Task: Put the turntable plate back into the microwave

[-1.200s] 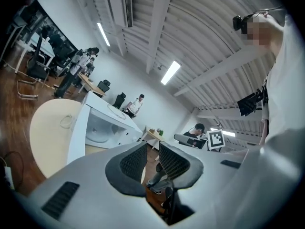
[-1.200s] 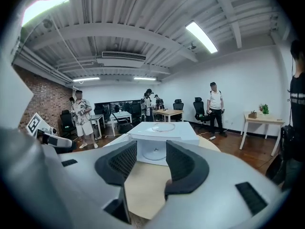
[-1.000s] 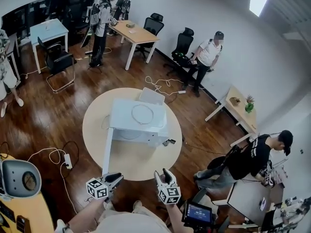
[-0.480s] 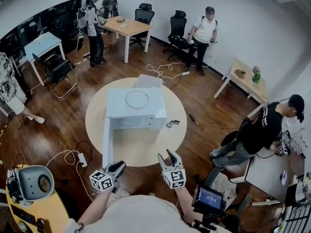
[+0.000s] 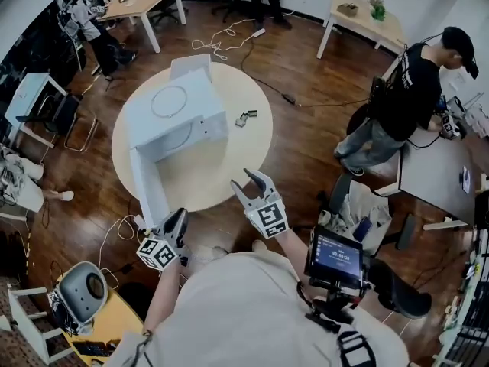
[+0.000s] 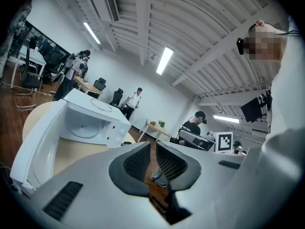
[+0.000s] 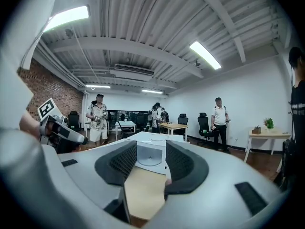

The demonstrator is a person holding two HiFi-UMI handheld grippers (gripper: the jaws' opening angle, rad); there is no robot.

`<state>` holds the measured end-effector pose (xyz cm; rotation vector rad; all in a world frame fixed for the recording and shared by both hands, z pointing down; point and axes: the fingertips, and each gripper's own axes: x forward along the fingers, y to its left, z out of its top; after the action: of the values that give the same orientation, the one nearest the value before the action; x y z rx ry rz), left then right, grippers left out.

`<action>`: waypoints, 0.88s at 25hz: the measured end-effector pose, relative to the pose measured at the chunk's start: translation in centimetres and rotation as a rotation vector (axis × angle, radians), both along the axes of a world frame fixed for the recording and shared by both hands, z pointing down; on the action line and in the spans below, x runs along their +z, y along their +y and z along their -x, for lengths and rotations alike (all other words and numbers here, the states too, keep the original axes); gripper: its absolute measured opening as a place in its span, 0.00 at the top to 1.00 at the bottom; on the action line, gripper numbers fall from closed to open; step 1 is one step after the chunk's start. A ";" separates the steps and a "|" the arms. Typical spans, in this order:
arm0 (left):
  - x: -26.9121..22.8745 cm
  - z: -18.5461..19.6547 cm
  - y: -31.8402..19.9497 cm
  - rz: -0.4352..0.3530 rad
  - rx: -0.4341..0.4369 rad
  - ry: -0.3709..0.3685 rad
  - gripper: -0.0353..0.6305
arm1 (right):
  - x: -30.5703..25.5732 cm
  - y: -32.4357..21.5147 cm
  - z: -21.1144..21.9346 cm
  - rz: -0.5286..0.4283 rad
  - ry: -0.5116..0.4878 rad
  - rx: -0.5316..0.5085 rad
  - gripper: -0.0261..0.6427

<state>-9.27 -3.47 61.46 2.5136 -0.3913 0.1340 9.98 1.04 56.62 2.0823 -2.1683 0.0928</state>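
Two grippers hang on the near side of the microwave (image 5: 200, 90), both well apart from its body and past the edge of the round table (image 5: 229, 163) that bears it. The left gripper (image 5: 179, 215) is near the free end of the microwave's open door (image 5: 147, 189) as the head view shows it; the right gripper (image 5: 246, 180) is further toward the microwave's control side.

In the left gripper view the left gripper (image 6: 153, 144) has its jaws drawn in to a narrow slit. They have just been closing and nothing is between them; only the wooden floor (image 6: 159, 123) shows through the gap, and the microwave (image 6: 114, 123) lies off to one side. In the right gripper view the right gripper (image 7: 150, 149) has its jaws well apart and empty, and the microwave's open cavity (image 7: 148, 152) shows straight through the gap, far ahead.

The microwave stands on the table with its door swung fully out toward the person. A round turntable plate (image 6: 83, 128) lies flat on the floor of its cavity, also seen in the right gripper view (image 7: 148, 162). A thin ring (image 5: 170, 100) lies on the microwave's top, and whether it is a hoop or a clear disc cannot be told.

Beside the microwave's control side, a few small dark things (image 5: 246, 117) lie on the table. Further off on that side, well apart from the microwave, a person in black (image 5: 405, 90) stands on the floor.
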 end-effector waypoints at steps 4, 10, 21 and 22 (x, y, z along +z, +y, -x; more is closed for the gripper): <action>0.5 -2.4 1.8 0.011 -0.005 -0.025 0.88 | 0.5 1.6 -1.3 0.001 -0.014 -0.028 0.67; 3.8 -5.1 4.3 0.048 -0.049 -0.108 0.87 | 5.9 3.8 -4.2 0.074 -0.050 -0.057 0.68; 5.0 -3.9 7.4 0.047 -0.187 -0.155 0.87 | 4.5 8.1 -8.1 -0.024 -0.074 0.055 0.68; 5.2 -3.9 7.5 0.053 -0.192 -0.157 0.87 | 4.6 8.2 -8.1 -0.020 -0.085 0.052 0.68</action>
<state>-5.33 4.07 66.65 2.4057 -0.6813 0.2625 18.05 9.20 61.24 2.1845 -2.1716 0.1687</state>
